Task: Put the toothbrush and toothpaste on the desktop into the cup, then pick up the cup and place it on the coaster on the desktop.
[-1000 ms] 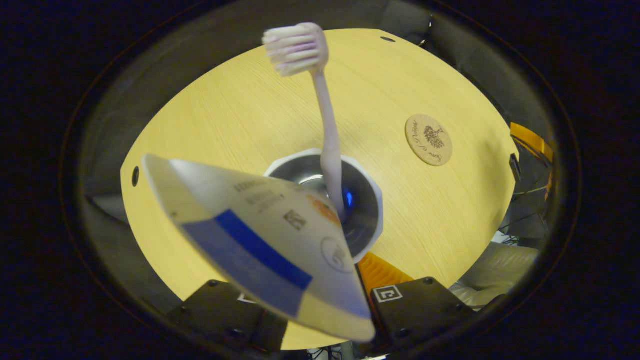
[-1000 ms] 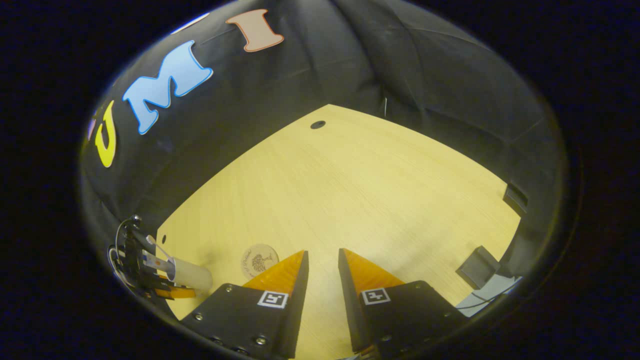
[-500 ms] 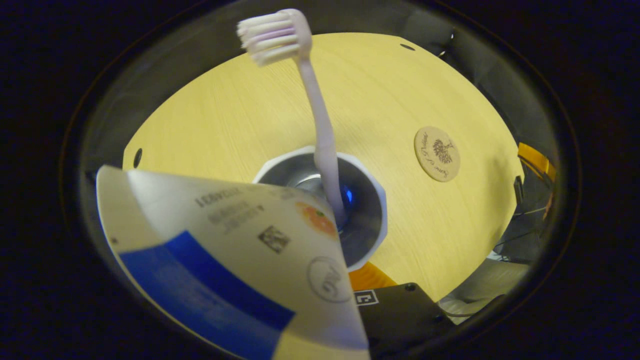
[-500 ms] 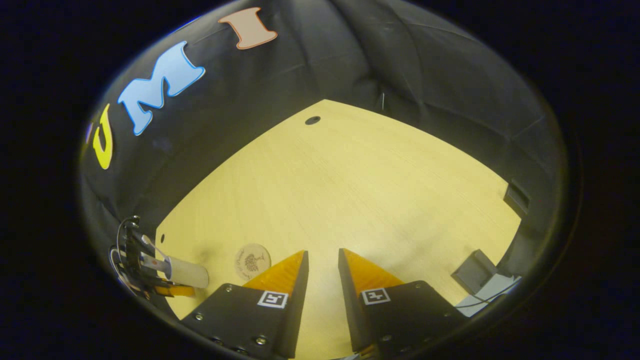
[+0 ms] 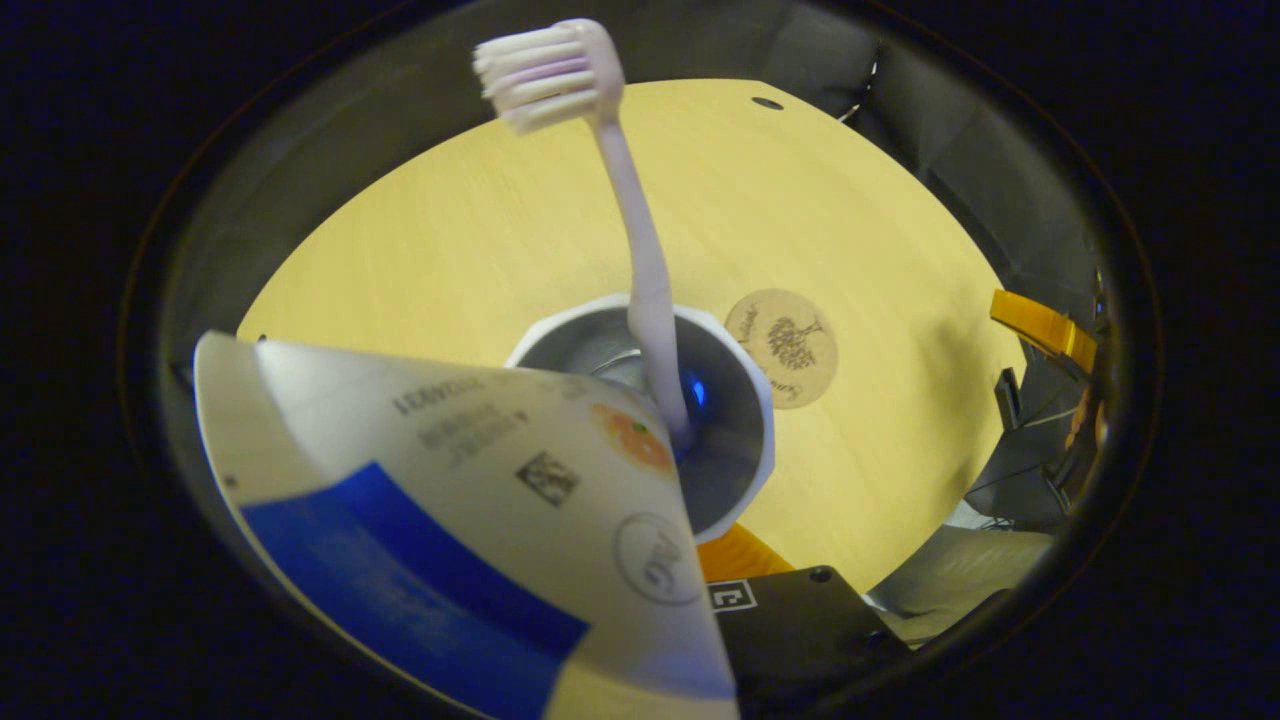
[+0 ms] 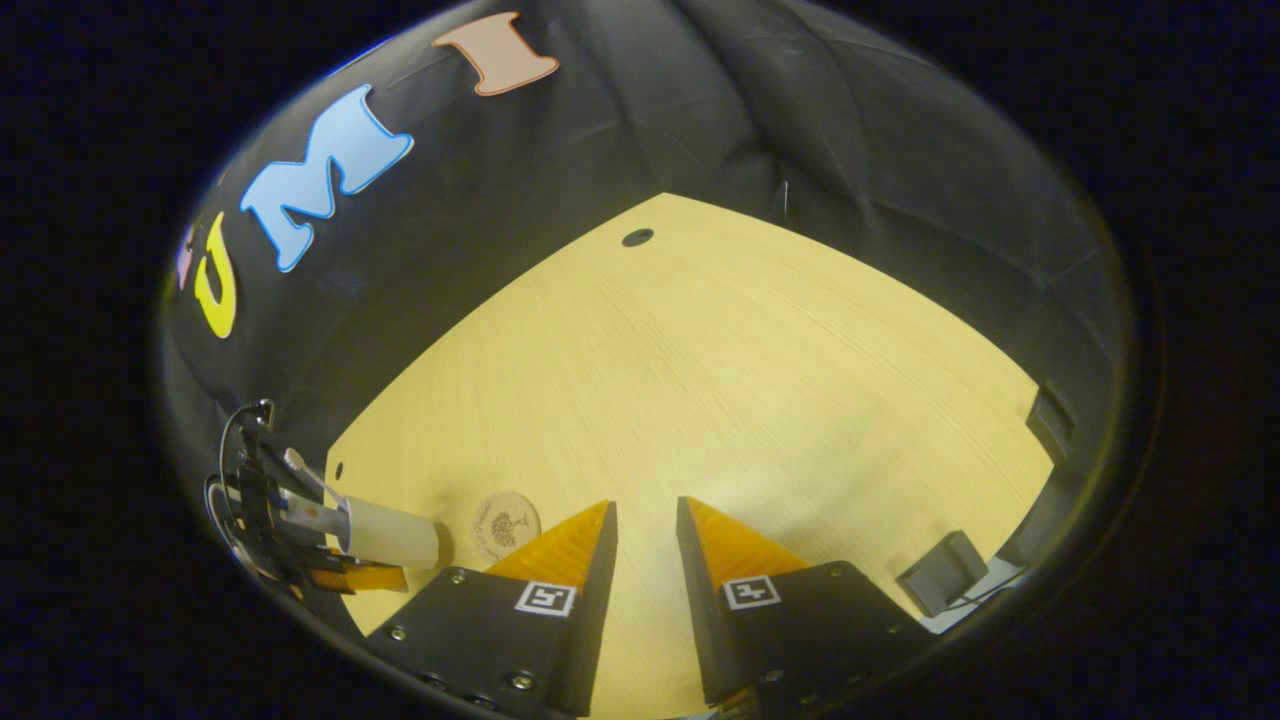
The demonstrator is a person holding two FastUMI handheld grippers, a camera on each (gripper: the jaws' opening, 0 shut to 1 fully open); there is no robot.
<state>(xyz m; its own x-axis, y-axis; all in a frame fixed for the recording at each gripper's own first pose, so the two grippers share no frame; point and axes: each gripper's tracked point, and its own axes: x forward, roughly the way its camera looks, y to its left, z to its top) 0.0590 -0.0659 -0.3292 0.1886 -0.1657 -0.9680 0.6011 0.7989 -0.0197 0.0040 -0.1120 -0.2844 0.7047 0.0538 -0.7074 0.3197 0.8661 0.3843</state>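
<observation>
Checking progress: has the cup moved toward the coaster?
Yes. In the left gripper view the cup now nearly touches the coaster.

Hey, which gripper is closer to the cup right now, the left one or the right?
Left. The left gripper holds the cup, with the toothbrush and toothpaste inside. The right gripper hangs over bare desktop, off to the cup's side beyond the coaster.

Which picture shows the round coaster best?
The left gripper view: the coaster lies flat on the table, its tree drawing clear, beside the cup. The right gripper view shows it small, partly behind a fingertip.
</observation>
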